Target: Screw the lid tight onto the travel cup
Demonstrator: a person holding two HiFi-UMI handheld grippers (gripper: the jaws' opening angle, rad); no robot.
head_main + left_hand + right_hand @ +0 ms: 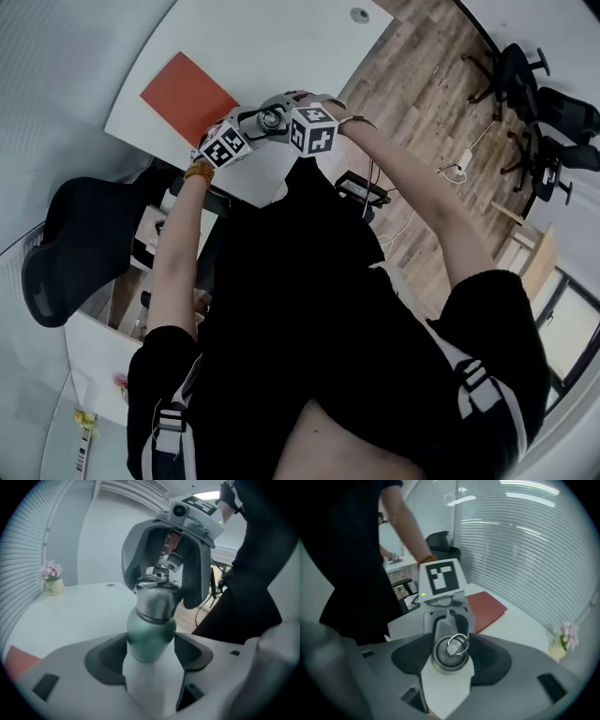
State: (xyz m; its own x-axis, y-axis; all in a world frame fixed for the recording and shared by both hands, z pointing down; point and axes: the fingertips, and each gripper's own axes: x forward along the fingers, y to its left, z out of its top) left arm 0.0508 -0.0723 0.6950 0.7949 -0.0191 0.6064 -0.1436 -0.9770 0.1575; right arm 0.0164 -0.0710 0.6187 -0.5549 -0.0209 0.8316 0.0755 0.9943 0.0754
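The travel cup [151, 637], with a green upper body and a white lower part, stands up between the jaws of my left gripper [150, 656], whose dark pads press on both its sides. On its neck sits the steel lid [157, 599], which carries a ring [458, 645] on top. My right gripper [161, 592] reaches over from above and is shut around the lid [449, 654], with pads touching its rim on either side. In the head view both grippers [225, 145] [312, 129] meet over the white table's near edge, the lid [272, 117] between them.
A red mat [187, 97] lies on the white table [309, 47]. A small flower pot [53, 584] stands at the table's far side. A black office chair [75, 244] and a cluttered desk [155, 234] sit to my left, and more chairs [544, 103] stand on the wooden floor.
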